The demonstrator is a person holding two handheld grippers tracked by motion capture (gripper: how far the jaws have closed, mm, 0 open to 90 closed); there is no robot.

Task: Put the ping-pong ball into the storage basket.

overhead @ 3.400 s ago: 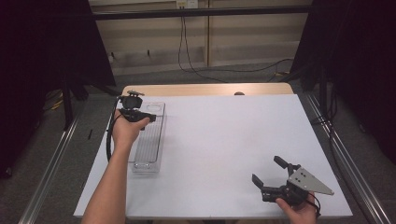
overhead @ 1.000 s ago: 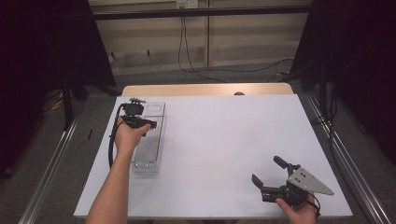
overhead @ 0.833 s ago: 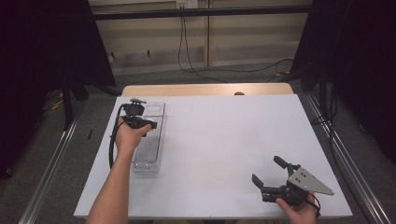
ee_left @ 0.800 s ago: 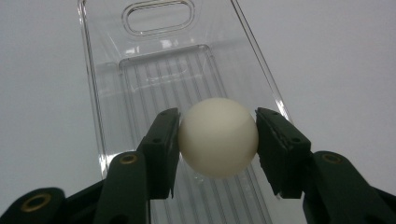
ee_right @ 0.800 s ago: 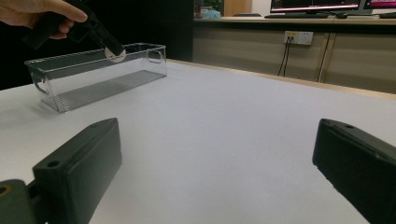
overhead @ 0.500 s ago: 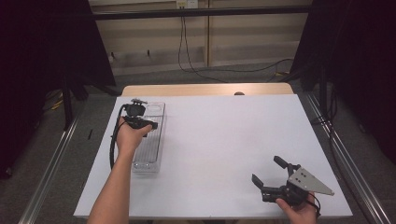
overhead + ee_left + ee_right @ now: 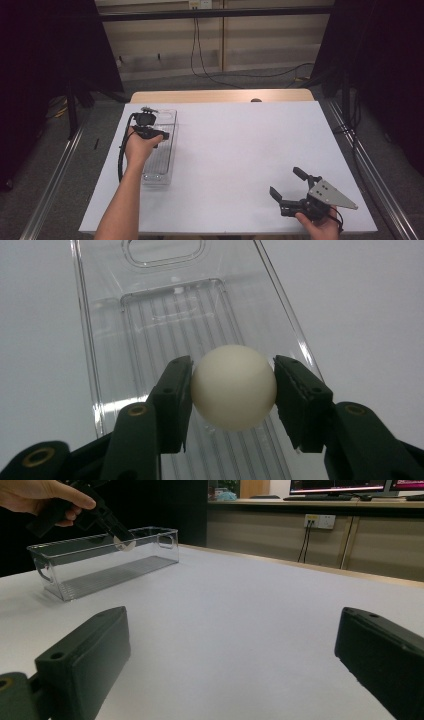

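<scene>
Since the earlier frames, the left hand-held gripper [image 7: 233,390] has stayed clamped on one white ball [image 7: 233,387] above one clear bin [image 7: 150,305]. The right hand-held gripper [image 7: 290,186] rests unmoved on the tabletop [image 7: 240,145], jaws apart.

A lab or office test room: a white-topped table [image 7: 240,150] ringed by black curtains [image 7: 380,60], wall sockets [image 7: 319,521] at one o'clock, computer monitors [image 7: 340,486] on a desk beyond.
</scene>
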